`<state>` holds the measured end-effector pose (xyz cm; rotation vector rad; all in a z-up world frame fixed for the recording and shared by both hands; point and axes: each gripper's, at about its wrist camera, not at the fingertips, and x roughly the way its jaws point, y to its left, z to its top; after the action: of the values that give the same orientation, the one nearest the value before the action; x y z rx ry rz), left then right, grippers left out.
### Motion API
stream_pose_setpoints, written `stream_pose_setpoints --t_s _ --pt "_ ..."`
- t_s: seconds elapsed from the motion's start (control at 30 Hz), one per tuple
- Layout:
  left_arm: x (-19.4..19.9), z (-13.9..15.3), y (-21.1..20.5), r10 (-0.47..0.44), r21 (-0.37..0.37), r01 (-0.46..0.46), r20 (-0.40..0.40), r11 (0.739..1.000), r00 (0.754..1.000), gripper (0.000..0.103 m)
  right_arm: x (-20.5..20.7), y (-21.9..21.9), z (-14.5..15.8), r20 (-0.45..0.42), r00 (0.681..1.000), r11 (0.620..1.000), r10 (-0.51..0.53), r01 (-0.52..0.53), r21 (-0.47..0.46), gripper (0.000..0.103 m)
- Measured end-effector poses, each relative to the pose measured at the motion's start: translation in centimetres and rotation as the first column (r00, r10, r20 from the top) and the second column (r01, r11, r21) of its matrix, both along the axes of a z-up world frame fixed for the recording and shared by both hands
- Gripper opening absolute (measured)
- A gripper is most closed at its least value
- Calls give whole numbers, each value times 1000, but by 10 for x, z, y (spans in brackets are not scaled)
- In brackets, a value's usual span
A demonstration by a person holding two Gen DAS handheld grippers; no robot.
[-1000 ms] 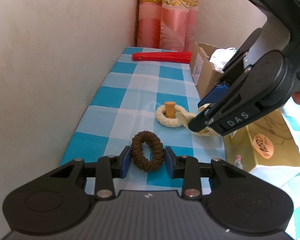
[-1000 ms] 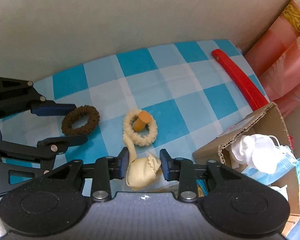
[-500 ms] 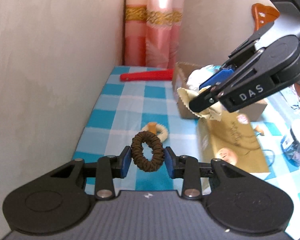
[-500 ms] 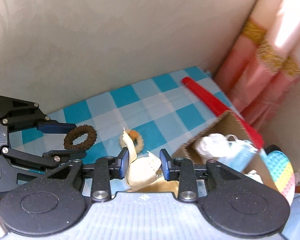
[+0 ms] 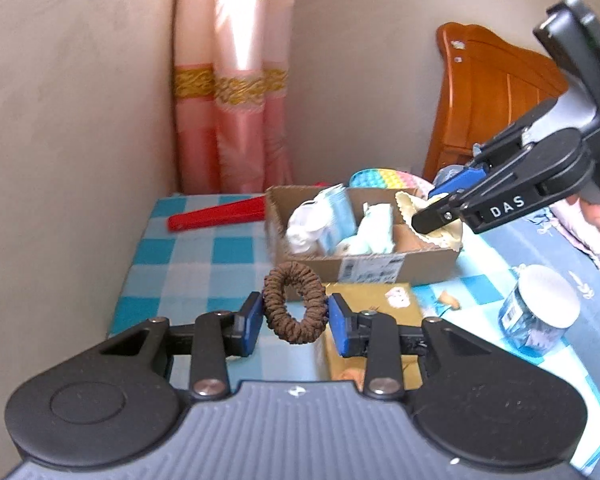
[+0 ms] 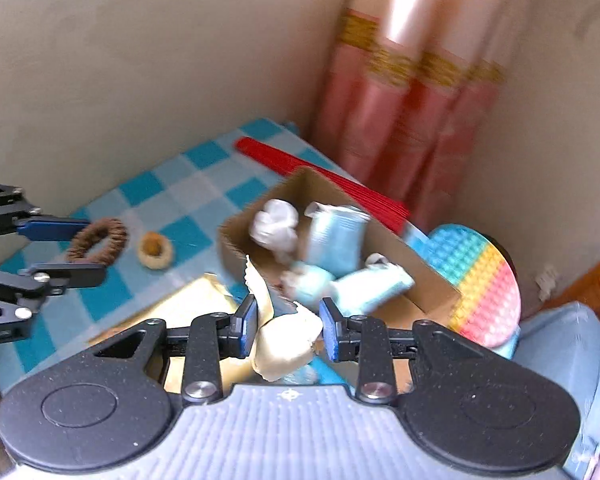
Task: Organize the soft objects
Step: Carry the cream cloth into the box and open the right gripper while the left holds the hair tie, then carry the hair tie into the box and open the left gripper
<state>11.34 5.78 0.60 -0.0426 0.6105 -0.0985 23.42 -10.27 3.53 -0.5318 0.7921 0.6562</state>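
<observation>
Two tongs, each carrying a soft item, above a checked desk and a cardboard box.

Nearest in the left wrist view, the left tongs (image 5: 295,317) are clamped on a brown ribbed fabric scrunchie (image 5: 294,307), held upright above the blue-and-white checked desk (image 5: 188,264). Beyond it at 12 o'clock lies a gold flat packet (image 5: 374,300), then the open brown cardboard box (image 5: 380,266) holding white and pale-blue soft items (image 5: 336,224). At 2 o'clock the right tongs (image 6: 287,329) are closed on a cream scalloped-edge cloth (image 6: 286,338), hanging over the box's right end. In the right wrist view a cream ring with an orange centre (image 6: 155,249) rests on the desk at 10 o'clock. Farther back are a red folded fan (image 5: 218,214), a rainbow bubble-pop disc (image 6: 482,276) and a pink curtain (image 5: 236,92).
</observation>
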Motion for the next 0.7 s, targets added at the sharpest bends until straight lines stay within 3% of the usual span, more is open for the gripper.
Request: stream_pose_setpoints --t_s 0.33,0.4,0.43,0.47,0.7 --pt "13 5 -11 -32 11 32 2 999 999 34 52 -31 -14 -16 989 989 -148 149 14 39" --pt "14 4 -13 -35 14 35 -1 999 999 34 62 -34 -20 -28 984 985 -174 174 16 53" --pt "14 4 -13 -38 15 38 -2 999 999 34 66 -36 -24 -34 981 981 -193 193 18 70" --pt "15 4 -14 -40 15 40 -5 999 999 34 67 -39 -25 -36 978 978 -207 208 27 79" --pt "23 4 -19 -47 33 48 -15 998 999 34 57 -54 -22 -53 967 960 -250 254 114 102"
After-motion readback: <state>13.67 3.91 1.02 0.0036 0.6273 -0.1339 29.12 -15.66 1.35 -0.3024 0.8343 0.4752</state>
